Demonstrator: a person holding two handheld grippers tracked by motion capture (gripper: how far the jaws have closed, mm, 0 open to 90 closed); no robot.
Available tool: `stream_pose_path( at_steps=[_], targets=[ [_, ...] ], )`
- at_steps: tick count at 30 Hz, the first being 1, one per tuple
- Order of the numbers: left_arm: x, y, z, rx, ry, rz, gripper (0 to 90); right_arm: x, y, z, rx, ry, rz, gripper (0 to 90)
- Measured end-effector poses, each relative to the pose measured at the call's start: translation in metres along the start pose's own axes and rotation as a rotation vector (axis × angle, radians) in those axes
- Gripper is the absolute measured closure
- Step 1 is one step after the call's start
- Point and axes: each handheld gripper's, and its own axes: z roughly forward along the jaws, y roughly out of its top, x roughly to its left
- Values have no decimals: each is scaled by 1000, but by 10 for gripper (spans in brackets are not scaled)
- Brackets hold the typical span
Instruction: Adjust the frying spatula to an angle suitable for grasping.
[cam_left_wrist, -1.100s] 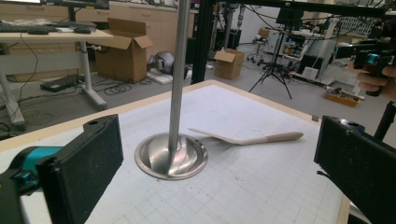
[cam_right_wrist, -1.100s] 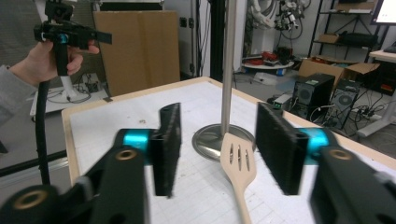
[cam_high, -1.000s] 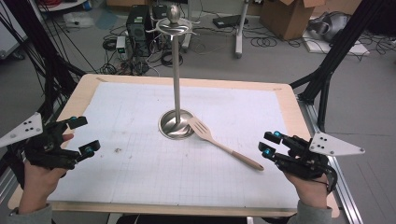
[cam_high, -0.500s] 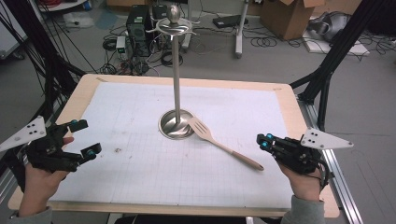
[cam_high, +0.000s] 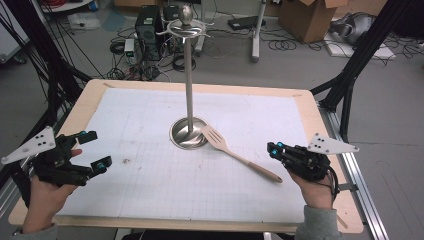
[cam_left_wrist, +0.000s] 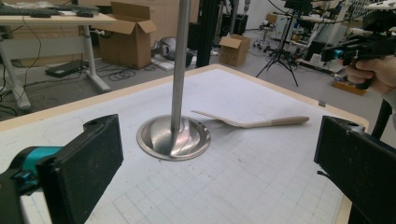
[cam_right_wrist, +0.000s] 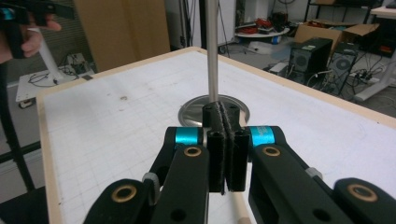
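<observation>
Upright stand (cam_high: 189, 100) mid-table, open mat (cam_high: 150, 190) around

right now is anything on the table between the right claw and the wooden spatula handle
Nothing visible. The right claw, jaws shut, sits just beyond the handle end of the wooden spatula, with bare gridded mat between them. The metal stand is past the blade.

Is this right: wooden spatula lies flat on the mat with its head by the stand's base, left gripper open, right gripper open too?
Not quite. The right gripper is shut: the right gripper view shows its pads pressed together with nothing between them. The rest holds: the wooden spatula lies on the mat, head beside the stand's base, and the left gripper is open.
</observation>
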Motion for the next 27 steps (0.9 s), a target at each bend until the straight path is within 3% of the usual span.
stream_pose_path(
  at_steps=[10,21,27],
  targets=[
    [0,-3,-4,1,22,3,17,-6,-13,20,44,-31,-16,896],
    [-2,-7,-9,8,35,-2,17,-17,-28,47,109,-48,50,898],
    [-2,-10,-11,17,39,-2,17,-19,-31,57,137,-50,49,898]
  ],
)
